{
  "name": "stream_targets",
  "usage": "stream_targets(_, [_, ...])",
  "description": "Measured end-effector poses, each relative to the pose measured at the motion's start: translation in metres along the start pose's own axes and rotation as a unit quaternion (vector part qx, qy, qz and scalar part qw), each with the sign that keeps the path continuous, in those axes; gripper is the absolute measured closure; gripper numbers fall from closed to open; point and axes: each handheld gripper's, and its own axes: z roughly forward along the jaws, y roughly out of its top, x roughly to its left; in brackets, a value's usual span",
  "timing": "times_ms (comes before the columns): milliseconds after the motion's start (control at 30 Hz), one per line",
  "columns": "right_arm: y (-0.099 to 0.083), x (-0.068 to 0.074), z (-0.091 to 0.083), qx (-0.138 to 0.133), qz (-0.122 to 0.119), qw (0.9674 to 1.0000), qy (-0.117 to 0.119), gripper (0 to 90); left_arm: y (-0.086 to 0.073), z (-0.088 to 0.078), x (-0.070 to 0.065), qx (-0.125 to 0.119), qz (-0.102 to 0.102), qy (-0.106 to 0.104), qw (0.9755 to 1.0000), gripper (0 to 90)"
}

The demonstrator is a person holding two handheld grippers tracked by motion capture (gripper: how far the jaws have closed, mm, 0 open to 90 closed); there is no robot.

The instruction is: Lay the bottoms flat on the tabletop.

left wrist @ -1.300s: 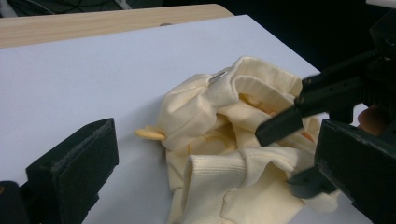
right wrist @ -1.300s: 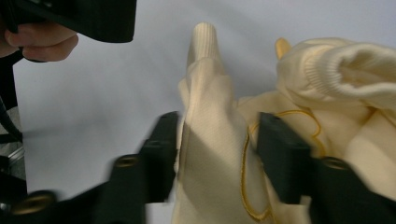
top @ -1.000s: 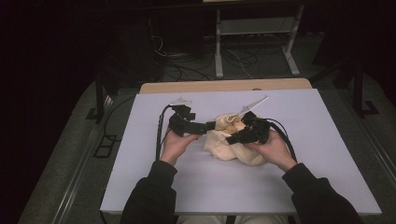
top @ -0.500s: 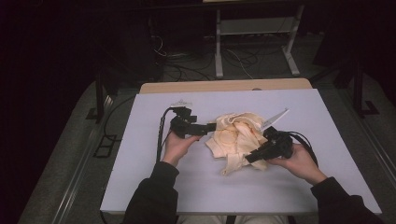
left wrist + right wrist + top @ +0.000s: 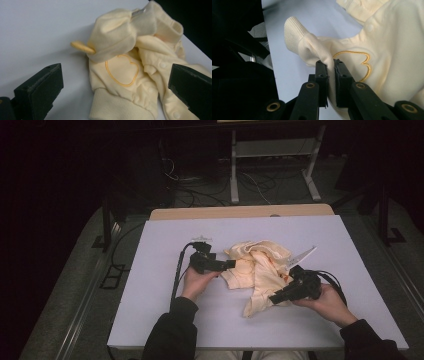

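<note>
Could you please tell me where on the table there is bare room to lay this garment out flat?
The white table is bare along its far edge behind the cream garment, on the left outside the left gripper, and along the near edge between the sleeves. The middle is crowded: the garment lies bunched there, with the right gripper pinching its fabric and a white tag beside it.

Garment on table, between tongs

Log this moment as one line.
right gripper: shut on cream garment fabric | left gripper: open, facing garment | table: white
</note>
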Motion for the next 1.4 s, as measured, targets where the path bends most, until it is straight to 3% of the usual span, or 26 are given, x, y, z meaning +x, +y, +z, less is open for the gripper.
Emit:
stream_targets(233, [-0.013, -0.002, -0.002, -0.001, 0.007, 1.0, 0.0, 80.3, -0.006, 0.015, 0.006, 0.015, -0.006, 0.001, 0.9999, 0.0])
stream_targets(467, [-0.023, -0.002, -0.004, -0.004, 0.013, 0.9999, 0.002, 80.1, -0.009, 0.025, 0.007, 0.012, -0.013, -0.012, 0.9998, 0.6])
stream_targets(567, [-0.026, -0.002, -0.004, -0.007, 0.012, 0.9999, 0.005, 77.8, -0.009, 0.026, 0.006, 0.01, -0.017, -0.018, 0.9996, 5.4])
stream_targets(733, [-0.027, 0.0, -0.006, -0.015, 0.011, 0.9998, 0.005, 63.7, -0.01, 0.029, 0.007, 0.007, -0.024, -0.024, 0.9994, 8.7])
stream_targets(867, [-0.027, 0.003, -0.014, -0.043, 0.014, 0.9989, -0.016, 47.2, -0.009, 0.029, 0.007, 0.008, -0.024, -0.026, 0.9993, 12.2])
stream_targets(933, [-0.028, 0.001, -0.022, -0.067, 0.03, 0.9972, -0.016, 37.7, -0.01, 0.029, 0.007, 0.01, -0.022, -0.025, 0.9994, 13.4])
stream_targets(1067, [-0.029, -0.004, -0.038, -0.108, 0.052, 0.9913, -0.055, 30.8, -0.01, 0.029, 0.006, 0.014, -0.015, -0.027, 0.9994, 16.9])
stream_targets(1167, [-0.032, -0.013, -0.05, -0.147, 0.085, 0.9814, -0.09, 30.8, -0.01, 0.03, 0.006, 0.014, -0.013, -0.028, 0.9994, 20.6])
stream_targets(1233, [-0.035, -0.02, -0.055, -0.159, 0.102, 0.9756, -0.112, 30.9, -0.01, 0.031, 0.005, 0.014, -0.012, -0.029, 0.9994, 23.4])
stream_targets(1333, [-0.038, -0.029, -0.057, -0.166, 0.121, 0.9695, -0.133, 31.6, -0.011, 0.033, 0.003, 0.014, -0.01, -0.026, 0.9995, 30.1])
stream_targets(1400, [-0.039, -0.036, -0.057, -0.173, 0.128, 0.9657, -0.146, 33.2, -0.011, 0.033, 0.002, 0.015, -0.002, -0.015, 0.9998, 39.2])
